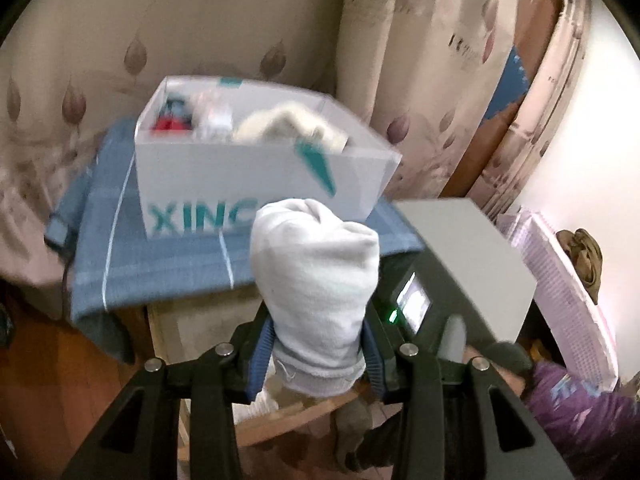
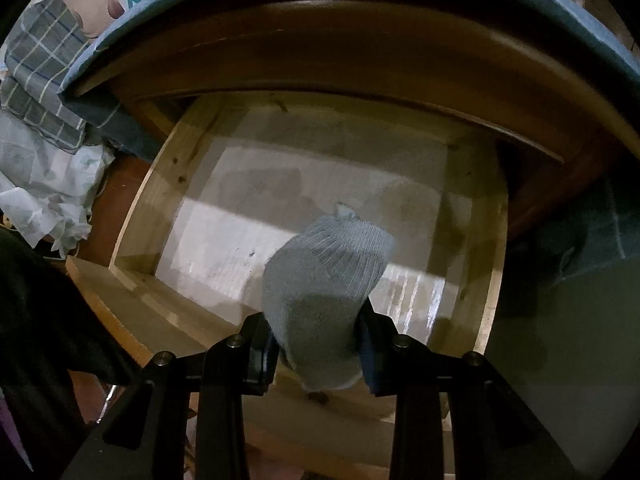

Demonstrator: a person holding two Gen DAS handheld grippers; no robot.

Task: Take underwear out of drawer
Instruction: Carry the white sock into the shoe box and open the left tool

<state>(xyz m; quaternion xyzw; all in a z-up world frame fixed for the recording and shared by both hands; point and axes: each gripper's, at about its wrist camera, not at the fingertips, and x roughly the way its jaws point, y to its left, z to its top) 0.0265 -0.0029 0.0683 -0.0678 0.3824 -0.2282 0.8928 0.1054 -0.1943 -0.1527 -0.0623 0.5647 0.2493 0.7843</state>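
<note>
Between the blue-padded fingers of the left gripper (image 1: 318, 354) sits a rolled bundle of white cloth (image 1: 316, 296), the jaws closed against its lower end so that it stands up in front of the camera. Just beyond it, a blue checked cloth (image 1: 160, 264) covers a cabinet top, and a white cardboard box (image 1: 256, 168) with teal lettering rests on that cloth, holding more rolled fabric. Leaf-patterned curtains (image 1: 420, 60) hang behind.

On the right side, the right gripper (image 2: 318, 346) clamps a rolled grey bundle (image 2: 320, 300) with a ribbed end, held above the open wooden drawer (image 2: 168, 184). Whether either bundle is underwear or socks cannot be told. Past the grey bundle, the drawer's pale lined floor shows bare, and the drawer's far end runs under the dark wooden cabinet edge (image 2: 320, 60).
</note>
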